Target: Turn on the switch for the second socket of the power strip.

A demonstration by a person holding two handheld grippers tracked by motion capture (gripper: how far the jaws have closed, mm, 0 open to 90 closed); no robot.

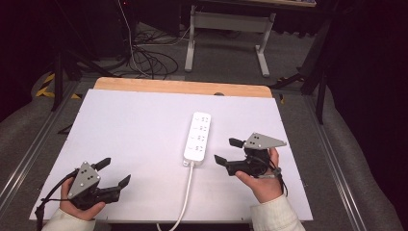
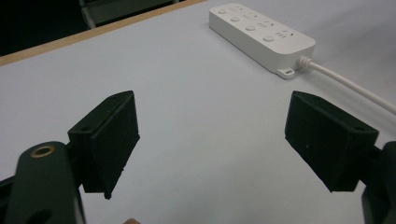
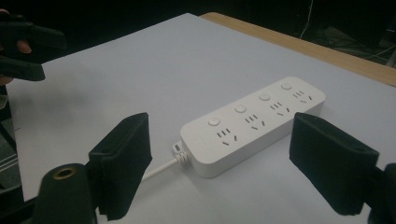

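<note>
High view, table: we see a white table (image 1: 144, 130) with a bare wooden strip (image 1: 183, 87) along its far edge, standing on grey floor with dark cables (image 1: 144, 57) and a light desk frame (image 1: 231, 33) beyond it.
Power strip: a white power strip (image 1: 197, 137) lies flat on the table a little right of the middle, its long side running away from us; we count four buttons and four socket groups along its top in the right gripper view (image 3: 254, 121).
Cord: its white cord (image 1: 185, 197) leaves the near end and runs toward the near table edge.
Right gripper: the right gripper (image 1: 225, 150) is held in a hand (image 1: 262, 185) just right of the strip's near end, jaws pointing toward it and standing wide apart with nothing between them; in its own view (image 3: 243, 172) the strip lies beyond the gap, not touched.
Left gripper: the left gripper (image 1: 114, 172) sits at the near left corner in the other hand (image 1: 77, 207), well apart from the strip, jaws spread with nothing held; in its own view (image 2: 212, 144) we see bare table between them and the strip (image 2: 261, 37) farther off to the upper right.
</note>
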